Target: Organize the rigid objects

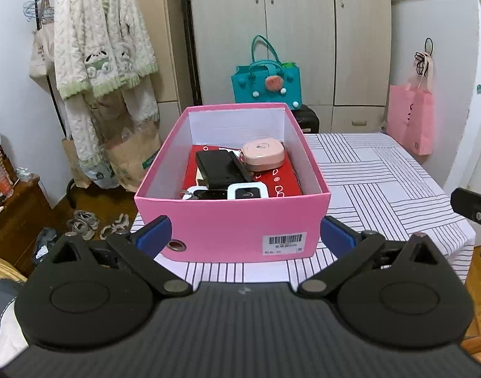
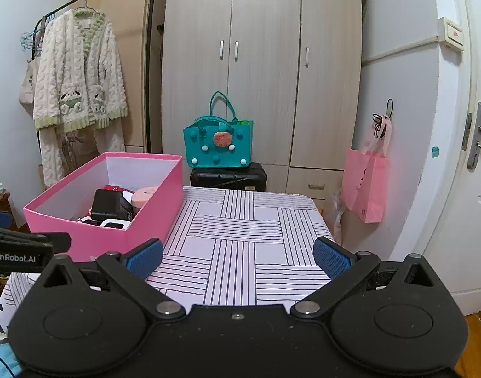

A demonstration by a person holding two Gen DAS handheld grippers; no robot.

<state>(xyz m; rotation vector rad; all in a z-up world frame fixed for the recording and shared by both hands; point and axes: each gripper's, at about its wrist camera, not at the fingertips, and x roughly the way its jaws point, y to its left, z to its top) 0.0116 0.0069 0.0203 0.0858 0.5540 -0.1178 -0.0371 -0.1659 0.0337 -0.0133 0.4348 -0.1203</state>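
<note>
Box (image 1: 231, 233) of small rigid items sits on the striped table (image 2: 240, 236), both grippers empty and spread wide.

Left gripper (image 1: 245, 236) hovers just before the box's near wall, fingers (image 1: 153, 231) wide apart on either side of it; right gripper (image 2: 238, 256) hangs to the box's right over bare cloth, equally wide, holding nothing. Inside the box lie a red case (image 1: 284, 179), a black device (image 1: 216, 168), a pink case (image 1: 264, 154) and a white gadget (image 1: 246, 192), loosely piled. Likely risk: a low approach nudges the light cardboard wall and slides the box toward the table's left edge, or a reach topples the pink case off the pile. Behind the box, a teal bag (image 2: 218, 145) stands well clear.
</note>
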